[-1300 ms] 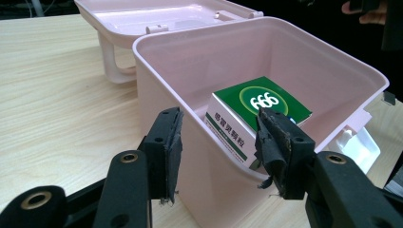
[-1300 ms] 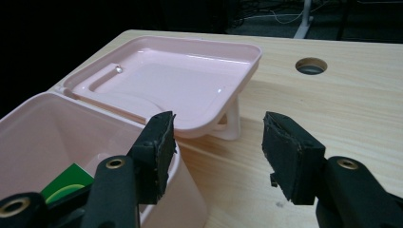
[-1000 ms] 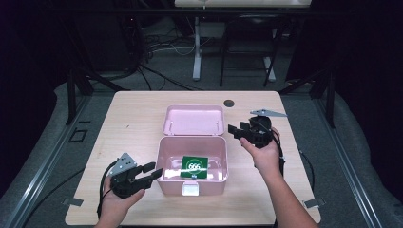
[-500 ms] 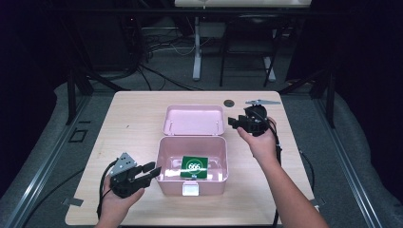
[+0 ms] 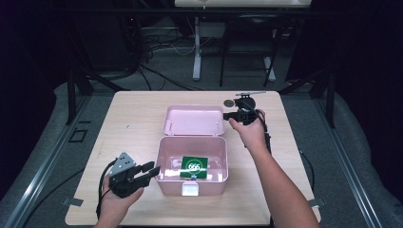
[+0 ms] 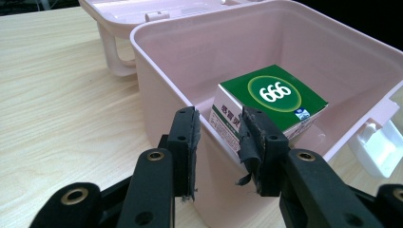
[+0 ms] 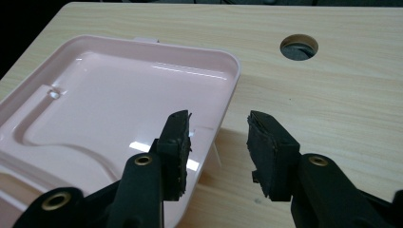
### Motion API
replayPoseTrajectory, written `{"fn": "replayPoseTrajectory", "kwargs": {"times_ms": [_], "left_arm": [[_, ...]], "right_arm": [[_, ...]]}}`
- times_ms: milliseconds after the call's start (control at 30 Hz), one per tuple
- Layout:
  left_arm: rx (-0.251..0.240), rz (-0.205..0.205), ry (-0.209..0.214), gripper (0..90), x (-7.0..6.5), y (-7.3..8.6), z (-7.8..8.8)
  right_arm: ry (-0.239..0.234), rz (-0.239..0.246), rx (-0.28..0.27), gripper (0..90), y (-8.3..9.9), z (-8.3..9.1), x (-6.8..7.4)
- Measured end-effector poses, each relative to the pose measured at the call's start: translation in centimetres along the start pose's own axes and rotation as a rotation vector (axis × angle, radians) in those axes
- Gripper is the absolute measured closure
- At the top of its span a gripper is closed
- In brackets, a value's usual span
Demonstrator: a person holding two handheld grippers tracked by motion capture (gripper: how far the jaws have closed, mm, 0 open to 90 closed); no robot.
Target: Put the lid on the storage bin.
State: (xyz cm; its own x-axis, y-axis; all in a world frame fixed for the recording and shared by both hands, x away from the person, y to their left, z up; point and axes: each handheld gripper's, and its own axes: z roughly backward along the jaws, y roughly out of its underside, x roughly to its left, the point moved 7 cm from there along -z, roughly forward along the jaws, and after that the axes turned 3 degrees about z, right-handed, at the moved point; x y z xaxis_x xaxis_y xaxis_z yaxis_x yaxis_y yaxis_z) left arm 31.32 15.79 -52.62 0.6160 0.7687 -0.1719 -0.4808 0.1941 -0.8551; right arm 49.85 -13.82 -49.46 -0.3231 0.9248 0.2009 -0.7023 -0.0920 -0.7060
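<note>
At the centre of the high view, a pink box (image 5: 192, 166) stands open on a pale wooden table (image 5: 133, 118), its lid (image 5: 194, 119) laid flat behind it toward the upper middle of the frame. A green carton marked 666 (image 5: 194, 167) lies on the box floor.

At lower left, our left gripper (image 5: 151, 172) straddles the near left wall of the box. In the left gripper view, the jaws have just been closing: one pad (image 6: 186, 147) stands outside the wall and the other inside, with the wall between them. We cannot tell whether the pads press on it yet.

At right of centre in the high view, our right gripper (image 5: 227, 115) reaches the lid's right edge. In the right gripper view, its jaws have just been closing as well, yet they stand apart, released: the left pad (image 7: 177, 152) hangs over the lid's corner (image 7: 228, 90) and the right pad over bare wood. A round hole (image 7: 299, 47) in the table sits in the upper right of that view.
</note>
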Motion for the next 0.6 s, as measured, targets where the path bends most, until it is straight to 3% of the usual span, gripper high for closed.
{"fn": "replayPoseTrajectory", "kwargs": {"times_ms": [133, 433, 600], "left_arm": [[0.004, 0.007, 0.009, 66.9, 0.0, 0.0, 0.0], [0.000, 0.010, 0.025, 64.7, 0.0, 0.2, 0.0], [-0.009, 0.004, 0.034, 64.4, -0.1, 0.2, 0.0]], "right_arm": [[0.014, -0.016, 0.025, 60.6, -0.3, -1.1, 0.1], [0.055, 0.008, 0.089, 68.8, -0.6, -3.0, 0.6], [0.073, -0.022, 0.104, 69.6, -0.9, -3.8, 0.3]]}}
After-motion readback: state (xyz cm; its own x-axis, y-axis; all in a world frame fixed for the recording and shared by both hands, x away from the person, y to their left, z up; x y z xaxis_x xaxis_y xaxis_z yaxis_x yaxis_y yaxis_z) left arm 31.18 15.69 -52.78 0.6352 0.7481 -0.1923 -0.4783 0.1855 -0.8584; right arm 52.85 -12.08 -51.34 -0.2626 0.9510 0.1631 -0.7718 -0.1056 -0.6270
